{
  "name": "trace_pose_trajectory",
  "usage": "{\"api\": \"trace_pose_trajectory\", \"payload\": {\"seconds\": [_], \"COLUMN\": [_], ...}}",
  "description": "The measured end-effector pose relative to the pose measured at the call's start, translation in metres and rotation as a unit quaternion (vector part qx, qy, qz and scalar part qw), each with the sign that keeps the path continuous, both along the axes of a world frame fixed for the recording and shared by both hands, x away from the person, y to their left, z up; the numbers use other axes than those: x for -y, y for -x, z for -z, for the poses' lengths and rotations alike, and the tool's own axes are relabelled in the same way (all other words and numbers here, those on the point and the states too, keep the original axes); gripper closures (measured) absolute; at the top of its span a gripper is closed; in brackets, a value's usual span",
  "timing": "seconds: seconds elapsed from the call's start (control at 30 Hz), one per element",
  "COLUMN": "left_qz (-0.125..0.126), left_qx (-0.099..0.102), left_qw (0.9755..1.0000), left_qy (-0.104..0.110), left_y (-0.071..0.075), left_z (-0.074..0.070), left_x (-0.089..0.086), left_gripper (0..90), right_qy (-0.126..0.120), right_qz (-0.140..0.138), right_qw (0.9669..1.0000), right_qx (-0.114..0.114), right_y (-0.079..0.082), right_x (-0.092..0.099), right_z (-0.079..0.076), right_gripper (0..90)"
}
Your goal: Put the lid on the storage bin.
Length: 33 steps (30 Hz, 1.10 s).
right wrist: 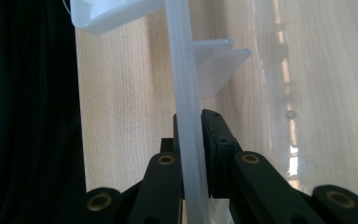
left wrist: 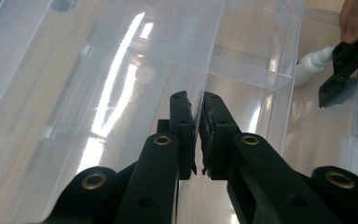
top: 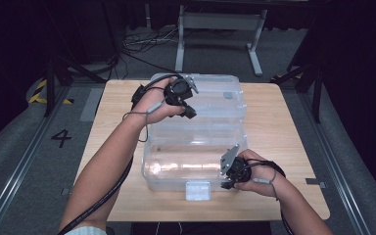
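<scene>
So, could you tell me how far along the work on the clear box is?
Done: both grips are set. The left gripper pinches a thin wall of the clear plastic box, and the right gripper clamps its near rim. In hand: holding it on the table. Any lifting or moving looks left to do.

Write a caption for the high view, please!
Two hand-held grippers, left gripper and right gripper, pinch opposite rims of a clear plastic box on a wooden table.

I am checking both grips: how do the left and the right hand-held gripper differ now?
The left hand-held gripper clamps a thin clear wall at the far side of the clear box; the right hand-held gripper clamps its thicker near rim. Both are shut on the box.
</scene>
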<state>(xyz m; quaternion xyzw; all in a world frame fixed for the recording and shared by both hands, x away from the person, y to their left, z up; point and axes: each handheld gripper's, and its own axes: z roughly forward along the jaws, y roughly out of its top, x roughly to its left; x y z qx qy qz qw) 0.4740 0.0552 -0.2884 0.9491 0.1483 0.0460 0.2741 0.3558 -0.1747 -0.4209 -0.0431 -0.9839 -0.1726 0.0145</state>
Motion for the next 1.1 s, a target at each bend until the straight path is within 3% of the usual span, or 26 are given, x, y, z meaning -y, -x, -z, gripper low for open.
{"api": "trace_pose_trajectory", "payload": {"seconds": [0.27, 1.1], "left_qz": [0.011, 0.048], "left_qx": [0.002, 0.004], "left_qw": [0.9999, 0.9983], "left_qy": [-0.006, -0.034], "left_y": [0.008, 0.033], "left_z": [-0.003, -0.009], "left_x": [0.001, 0.004], "left_gripper": [85.0, 86.5], "right_qy": [-0.009, -0.001], "right_qz": [-0.001, -0.004], "right_qw": [1.0000, 0.9999], "right_qx": [0.003, 0.011], "right_y": [0.001, 0.004], "right_x": [0.000, 0.001], "right_z": [-0.001, -0.006], "right_gripper": [85.1, 82.8]}}
